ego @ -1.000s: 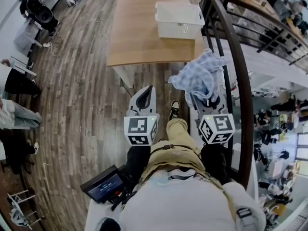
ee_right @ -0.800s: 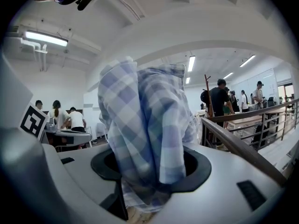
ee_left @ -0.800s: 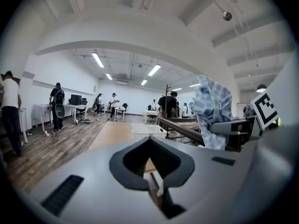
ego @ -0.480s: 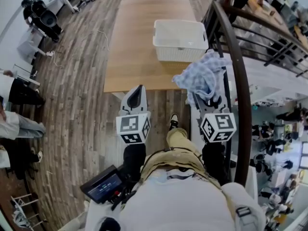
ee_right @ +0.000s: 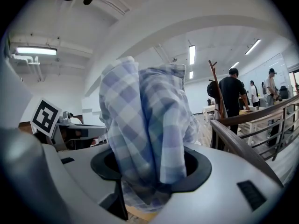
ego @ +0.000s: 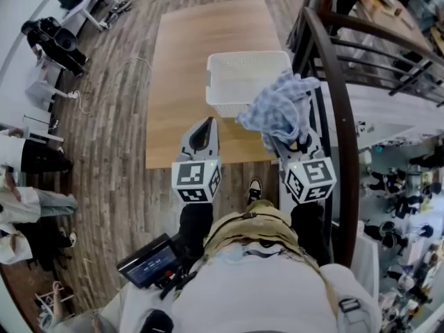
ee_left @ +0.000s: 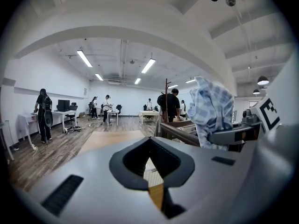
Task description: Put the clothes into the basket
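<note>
Task status: not complete. The white basket point(ego: 239, 82) stands on the wooden table point(ego: 184, 75) and appears empty. The one garment seen, a blue checked cloth point(ego: 277, 106), is clamped in the right gripper point(ego: 295, 143), bunched above its jaws and held by the basket's near right corner, not yet inside. The left gripper point(ego: 202, 129) has its jaws together on nothing. What remains, by judgement, is carrying the cloth over the rim and releasing it. Premises: plank floor point(ego: 111, 123), a dark railing point(ego: 343, 116) to the right, people point(ee_left: 170, 104) and desks point(ee_left: 63, 115) beyond.
</note>
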The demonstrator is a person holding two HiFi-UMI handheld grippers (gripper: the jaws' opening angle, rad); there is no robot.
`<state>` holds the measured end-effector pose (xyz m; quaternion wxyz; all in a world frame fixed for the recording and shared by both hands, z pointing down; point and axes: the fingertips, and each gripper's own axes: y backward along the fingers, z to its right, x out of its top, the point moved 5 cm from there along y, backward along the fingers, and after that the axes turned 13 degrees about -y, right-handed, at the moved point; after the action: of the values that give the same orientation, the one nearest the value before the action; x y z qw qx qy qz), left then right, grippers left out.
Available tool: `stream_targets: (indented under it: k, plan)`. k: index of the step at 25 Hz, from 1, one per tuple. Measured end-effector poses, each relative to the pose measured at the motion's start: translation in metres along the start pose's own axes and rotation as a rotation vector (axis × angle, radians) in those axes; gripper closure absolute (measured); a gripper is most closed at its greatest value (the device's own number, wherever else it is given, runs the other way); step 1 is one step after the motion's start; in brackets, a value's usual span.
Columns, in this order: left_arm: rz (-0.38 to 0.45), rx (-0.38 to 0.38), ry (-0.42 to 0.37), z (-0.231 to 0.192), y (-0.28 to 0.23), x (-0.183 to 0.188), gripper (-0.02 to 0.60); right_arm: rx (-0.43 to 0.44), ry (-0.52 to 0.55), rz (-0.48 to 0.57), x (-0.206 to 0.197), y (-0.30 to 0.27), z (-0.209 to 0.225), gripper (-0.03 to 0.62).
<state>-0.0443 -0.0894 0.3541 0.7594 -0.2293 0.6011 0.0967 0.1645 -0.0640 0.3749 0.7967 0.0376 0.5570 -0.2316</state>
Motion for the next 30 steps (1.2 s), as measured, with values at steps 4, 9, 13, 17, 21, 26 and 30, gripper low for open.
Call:
stream_targets:
  k: [4,9,13,17,21,26,30]
  plan:
    - [-0.041,-0.010,0.022,-0.002,-0.028,-0.012,0.581,0.013,-0.010,-0.042,-0.003,-0.028,0.012,0.333]
    - [-0.055,-0.006,0.035,-0.012,-0.051,-0.016,0.581,0.022,-0.029,-0.083,-0.009,-0.053,0.023,0.333]
    - [-0.070,-0.009,0.054,-0.023,-0.060,-0.016,0.581,0.006,-0.033,-0.114,-0.005,-0.073,0.028,0.333]
    - [-0.093,-0.023,0.093,-0.040,-0.078,-0.023,0.581,-0.019,-0.036,-0.141,0.003,-0.101,0.031,0.332]
    - [-0.142,-0.034,0.129,-0.053,-0.105,-0.036,0.581,-0.042,-0.028,-0.175,0.001,-0.123,0.038,0.332]
    - [-0.194,-0.066,0.153,-0.065,-0.128,-0.044,0.581,-0.062,-0.026,-0.221,0.000,-0.152,0.045,0.332]
    - [-0.236,-0.076,0.164,-0.074,-0.147,-0.057,0.581,-0.069,-0.026,-0.260,-0.006,-0.178,0.055,0.332]
